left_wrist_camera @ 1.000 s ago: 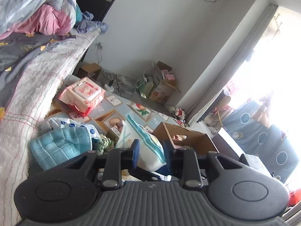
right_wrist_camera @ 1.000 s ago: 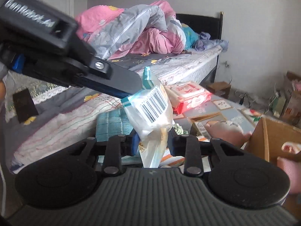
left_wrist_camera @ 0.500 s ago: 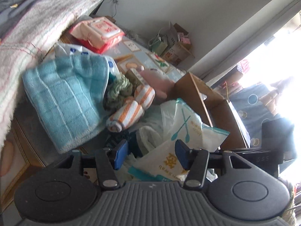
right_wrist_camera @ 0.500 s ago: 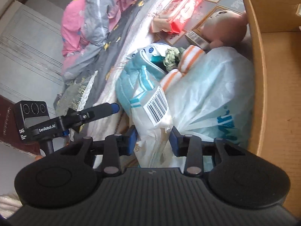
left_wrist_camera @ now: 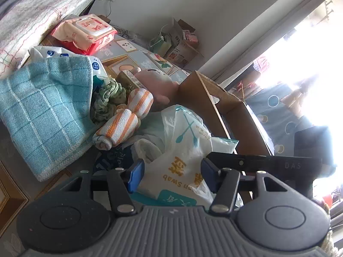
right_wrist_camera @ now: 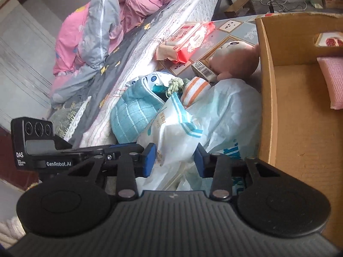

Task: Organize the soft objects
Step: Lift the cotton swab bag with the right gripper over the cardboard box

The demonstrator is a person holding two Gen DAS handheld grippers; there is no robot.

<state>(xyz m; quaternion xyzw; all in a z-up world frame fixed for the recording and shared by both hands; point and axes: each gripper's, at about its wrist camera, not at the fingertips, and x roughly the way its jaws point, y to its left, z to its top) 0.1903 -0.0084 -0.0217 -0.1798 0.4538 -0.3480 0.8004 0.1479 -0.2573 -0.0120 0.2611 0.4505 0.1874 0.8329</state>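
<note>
A white cotton swab bag (left_wrist_camera: 184, 150) with teal print lies on the pile of soft things beside the cardboard box (left_wrist_camera: 214, 98). My left gripper (left_wrist_camera: 170, 174) has the bag between its jaws. They are opening, and the left pad (left_wrist_camera: 135, 177) stands clear of the plastic. My right gripper (right_wrist_camera: 174, 160) is closing on the same bag (right_wrist_camera: 171, 132), which fills the gap between its pads. The two grippers meet at the bag from opposite sides. A pale blue plastic bag (right_wrist_camera: 231, 111) lies under it.
A teal towel (left_wrist_camera: 42, 111), striped orange rolls (left_wrist_camera: 124, 124), a green cloth (left_wrist_camera: 107, 98) and a pink plush toy (left_wrist_camera: 154, 81) crowd the floor by the bed (right_wrist_camera: 150, 32). A red wipes pack (left_wrist_camera: 85, 32) lies farther back. The box (right_wrist_camera: 300, 107) holds a pink pad (right_wrist_camera: 330, 81).
Both grippers have come down and tipped towards the floor, lowering the bag onto the pile by the box. The left jaws have spread wider.
</note>
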